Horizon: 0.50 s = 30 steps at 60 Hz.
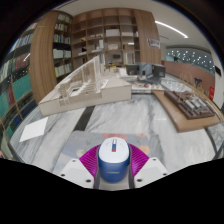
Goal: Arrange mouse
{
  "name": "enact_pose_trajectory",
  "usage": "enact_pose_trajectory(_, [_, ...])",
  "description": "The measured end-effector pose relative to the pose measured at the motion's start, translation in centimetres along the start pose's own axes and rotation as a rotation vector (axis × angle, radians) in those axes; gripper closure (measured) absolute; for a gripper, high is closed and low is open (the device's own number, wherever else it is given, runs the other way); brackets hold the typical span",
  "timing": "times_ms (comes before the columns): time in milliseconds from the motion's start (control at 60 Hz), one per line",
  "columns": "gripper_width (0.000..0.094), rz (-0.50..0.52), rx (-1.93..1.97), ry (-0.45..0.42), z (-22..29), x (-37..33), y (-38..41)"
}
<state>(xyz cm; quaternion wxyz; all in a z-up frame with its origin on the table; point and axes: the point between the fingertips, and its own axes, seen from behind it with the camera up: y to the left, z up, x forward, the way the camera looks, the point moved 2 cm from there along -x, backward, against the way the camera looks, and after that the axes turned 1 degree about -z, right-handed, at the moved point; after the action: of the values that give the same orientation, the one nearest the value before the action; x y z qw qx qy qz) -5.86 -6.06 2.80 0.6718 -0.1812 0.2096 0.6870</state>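
Note:
A white and blue computer mouse (111, 160) sits between my gripper's (112, 163) two fingers. Both magenta pads (136, 160) press against its sides, so the gripper is shut on the mouse. The mouse's white top with a small scroll wheel faces up and its blue rear faces the camera. It is held over a grey marbled table top (60, 135); whether it touches the table I cannot tell.
A pale architectural model (85, 85) stands on the table beyond the fingers to the left. A wooden tray with dark items (190, 105) lies to the right. Bookshelves (110, 35) line the back wall.

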Motion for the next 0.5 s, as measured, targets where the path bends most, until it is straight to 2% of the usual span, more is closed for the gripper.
enact_pose_trajectory(67, [0.0540, 0.028, -0.008, 0.052, -2.5, 1.3, 0.7])
enact_pose_trajectory(83, [0.0500, 0.028, -0.015, 0.064, -3.0, 1.3, 1.0])
enact_pose_trajectory(100, [0.0433, 0.026, -0.024, 0.028, -2.4, 1.4, 1.1])
enact_pose_trajectory(117, [0.0465, 0.019, -0.047, 0.008, -2.2, 1.5, 1.0])
enact_pose_trajectory(200, [0.0387, 0.014, -0.098, 0.046, -2.6, 1.2, 0.8])
enact_pose_trajectory(217, [0.0305, 0.016, -0.098, 0.064, -2.8, 1.2, 0.7])
enact_pose_trajectory(233, [0.0327, 0.019, -0.092, 0.080, -3.0, 1.0, 0.6])
enact_pose_trajectory(250, [0.0227, 0.019, -0.083, 0.096, -3.1, 0.8, 0.5])
enact_pose_trajectory(267, [0.0236, 0.021, -0.075, 0.109, -3.1, 0.5, 0.4])
enact_pose_trajectory(283, [0.0199, 0.026, -0.068, 0.116, -3.0, 0.2, 0.3])
enact_pose_trajectory(300, [0.0104, 0.032, -0.063, 0.116, -2.8, -0.1, 0.3])
enact_pose_trajectory(333, [0.0040, 0.048, -0.055, 0.108, -2.3, -1.0, 0.1])
enact_pose_trajectory(350, [0.0090, 0.055, -0.052, 0.106, -2.1, -1.5, 0.0])
enact_pose_trajectory(500, [0.0087, 0.095, -0.014, 0.134, -2.4, -7.2, -2.3])
